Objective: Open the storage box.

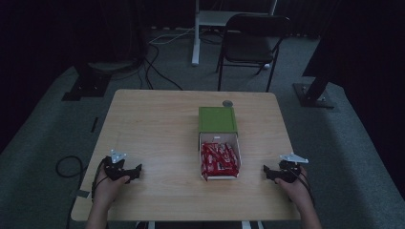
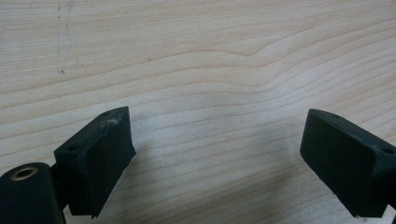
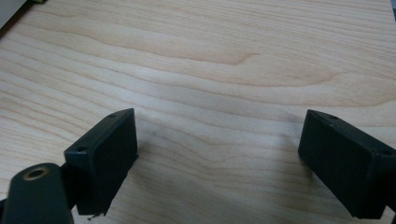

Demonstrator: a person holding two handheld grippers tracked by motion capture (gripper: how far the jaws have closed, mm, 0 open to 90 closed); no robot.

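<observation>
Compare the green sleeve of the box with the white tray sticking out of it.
The green sleeve lies farther from the person; the white tray is drawn out toward them. The green sleeve is closed on top, hiding its inside, while the white tray is open and holds red packets. The green sleeve looks a little wider than the white tray. Both are rectangular, in line, and lie flat on the wooden table.

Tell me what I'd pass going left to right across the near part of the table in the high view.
Left gripper, jaws open and empty → white box of red packets, with its green lid pushed back behind it → right gripper, jaws open and empty. All of it is on the wooden table.
</observation>
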